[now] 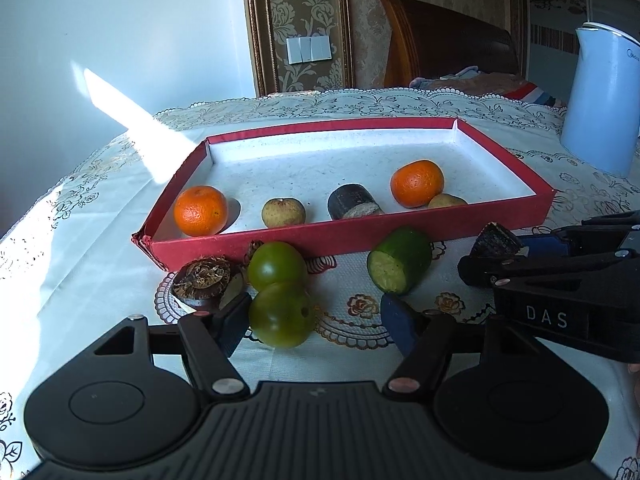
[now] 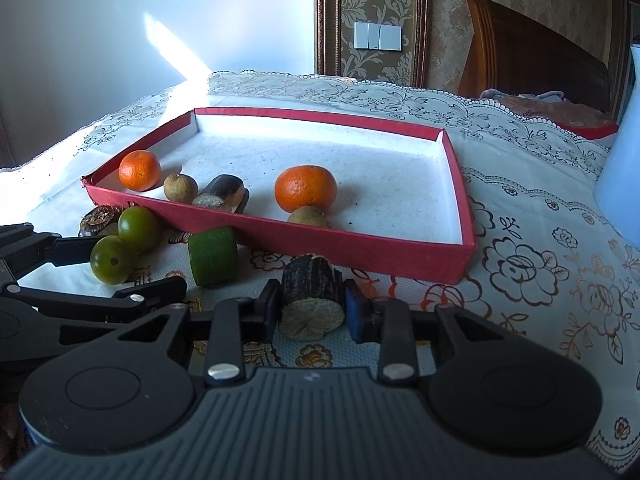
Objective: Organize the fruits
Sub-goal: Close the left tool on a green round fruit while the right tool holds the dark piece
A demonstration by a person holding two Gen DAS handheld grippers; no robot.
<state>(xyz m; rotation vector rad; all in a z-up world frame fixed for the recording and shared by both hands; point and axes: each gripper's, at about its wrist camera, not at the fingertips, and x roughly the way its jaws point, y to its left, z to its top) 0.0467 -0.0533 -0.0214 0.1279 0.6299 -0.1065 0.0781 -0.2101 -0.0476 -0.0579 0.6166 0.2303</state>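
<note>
Red-walled tray (image 1: 400, 236) on a lace tablecloth (image 2: 540, 264) holds two oranges (image 1: 201, 211), two small brown fruits (image 1: 283, 213) and a dark cane piece (image 1: 352, 202). Right gripper (image 2: 311, 309) clamps narrowly on another dark cane piece (image 2: 312, 300) before the tray. Left gripper (image 1: 316, 322), jaws half-spread, brackets the nearer green fruit (image 1: 281, 315); contact with its right pad cannot be told.

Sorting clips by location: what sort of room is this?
Probably a bedroom at home: a wooden headboard with bedding, patterned wallpaper, and a lace tablecloth.
</note>
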